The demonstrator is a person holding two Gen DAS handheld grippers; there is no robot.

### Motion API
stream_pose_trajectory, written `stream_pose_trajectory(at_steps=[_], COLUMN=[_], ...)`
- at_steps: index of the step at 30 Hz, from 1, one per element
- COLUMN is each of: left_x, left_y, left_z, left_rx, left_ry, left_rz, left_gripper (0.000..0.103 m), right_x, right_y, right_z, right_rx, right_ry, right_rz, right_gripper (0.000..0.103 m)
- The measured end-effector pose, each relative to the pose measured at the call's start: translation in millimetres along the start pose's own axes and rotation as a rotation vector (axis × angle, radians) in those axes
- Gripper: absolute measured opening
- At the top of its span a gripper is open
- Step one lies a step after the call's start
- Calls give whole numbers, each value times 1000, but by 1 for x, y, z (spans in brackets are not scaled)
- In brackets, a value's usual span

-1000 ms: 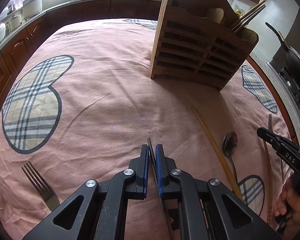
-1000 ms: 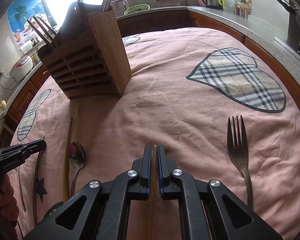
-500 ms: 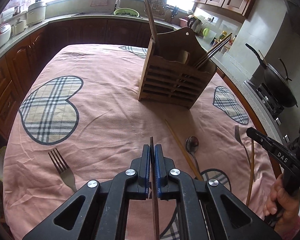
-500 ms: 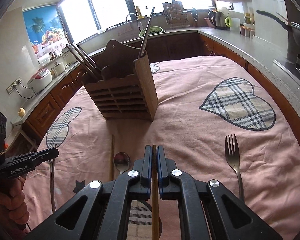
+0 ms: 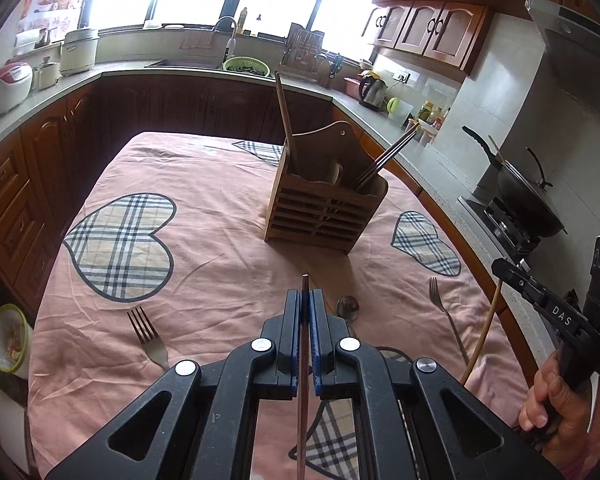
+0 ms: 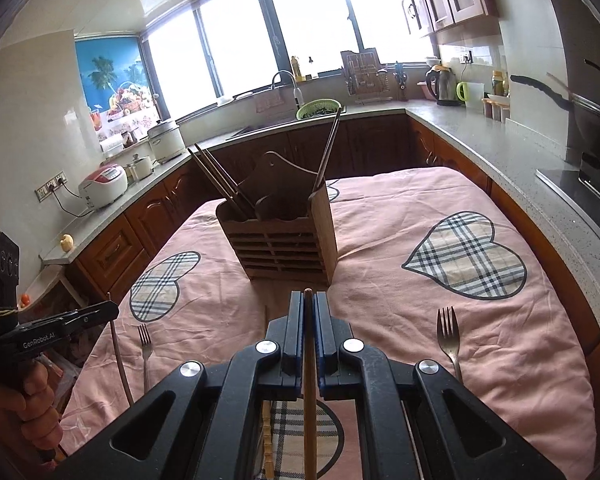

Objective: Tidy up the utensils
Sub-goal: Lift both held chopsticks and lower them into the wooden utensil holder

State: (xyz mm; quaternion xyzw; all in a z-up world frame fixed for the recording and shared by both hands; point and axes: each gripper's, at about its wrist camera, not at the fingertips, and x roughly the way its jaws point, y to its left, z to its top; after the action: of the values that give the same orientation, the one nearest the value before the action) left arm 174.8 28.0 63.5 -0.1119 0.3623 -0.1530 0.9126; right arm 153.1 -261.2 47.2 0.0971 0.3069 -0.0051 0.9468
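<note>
with both grippers above the tabletop (image 5: 228,264), left gripper (image 5: 309,312) jaws are clamped on a dark chopstick (image 5: 303,380), right gripper (image 6: 309,312) jaws on a light wooden chopstick (image 6: 309,392). wooden holder (image 5: 324,216) stands ahead with chopsticks in it; forks (image 5: 146,332) and a spoon (image 5: 348,306) lie on the cloth.

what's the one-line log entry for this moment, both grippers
left gripper: shut on dark chopstick | right gripper: shut on light chopstick | wooden holder: ahead on cloth | forks, spoon: on cloth
</note>
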Motion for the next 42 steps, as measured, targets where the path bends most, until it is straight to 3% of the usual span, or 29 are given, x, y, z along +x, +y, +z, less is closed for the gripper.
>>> stream_pose_trajectory(at_steps=[16,42], left_x=[-45,-43], left_y=[5,12], left_z=[-3,35], left_rx=[-12,-21], left_ry=[-92,-183], left_rz=[-15,-32], left_gripper=[3,3], right_x=[-39,-34], right_y=[11,13], right_z=[11,45], right_rx=[-10,8], right_ry=[-100,-181], right_rz=[9,46], right_gripper=[4,4])
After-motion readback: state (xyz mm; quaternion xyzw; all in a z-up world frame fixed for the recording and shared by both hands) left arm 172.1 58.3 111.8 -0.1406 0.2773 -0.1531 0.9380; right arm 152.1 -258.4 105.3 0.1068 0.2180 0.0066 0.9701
